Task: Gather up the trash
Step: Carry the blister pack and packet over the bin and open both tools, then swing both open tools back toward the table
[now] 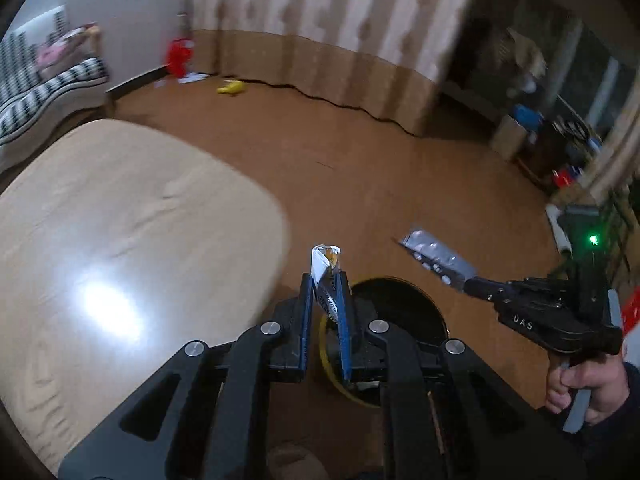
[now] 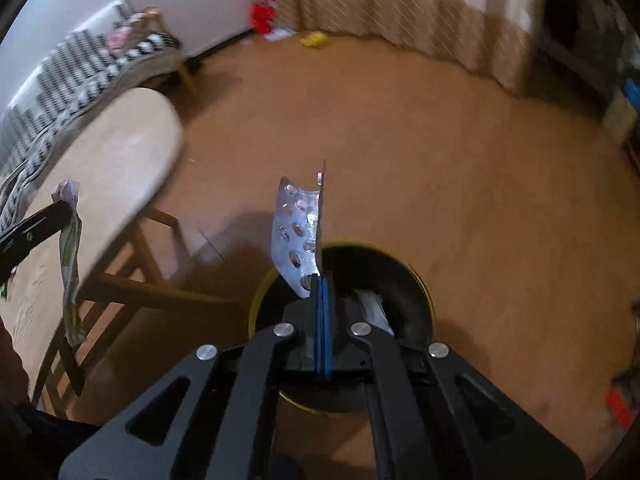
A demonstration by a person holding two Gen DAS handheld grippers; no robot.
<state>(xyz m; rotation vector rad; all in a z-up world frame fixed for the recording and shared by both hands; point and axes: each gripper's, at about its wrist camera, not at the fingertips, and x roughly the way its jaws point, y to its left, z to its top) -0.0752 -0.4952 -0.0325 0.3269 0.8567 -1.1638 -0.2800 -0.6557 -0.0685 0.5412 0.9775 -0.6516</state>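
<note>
Left gripper (image 1: 325,280): I see my blue-padded jaws pinching a crumpled wrapper (image 1: 325,264), white and dark with print on it; the print is too blurred for me to read.
Right gripper (image 2: 321,280): my jaws are pressed together on the lower edge of a silver blister pack (image 2: 298,228), which stands up from the tips, bent along one side.
Writing: the only letters I can make out are "DAS" on the black body of the right gripper, seen from the left wrist camera.
Hand (image 1: 588,388): mine, in a dark sleeve, wrapped around the right gripper's handle; a green light glows on top of that unit.
Bin (image 2: 416,280): round, black inside with a yellow rim, on the brown floor (image 2: 440,160); it sits directly beneath both sets of fingertips, and something pale lies inside.
Table (image 1: 120,220): pale wood, rounded corner, just left of the bin.
Far end: striped sofa (image 1: 48,84), beige curtain (image 1: 320,20), a red item (image 1: 179,54) and a yellow item (image 1: 232,87) on the floor.
</note>
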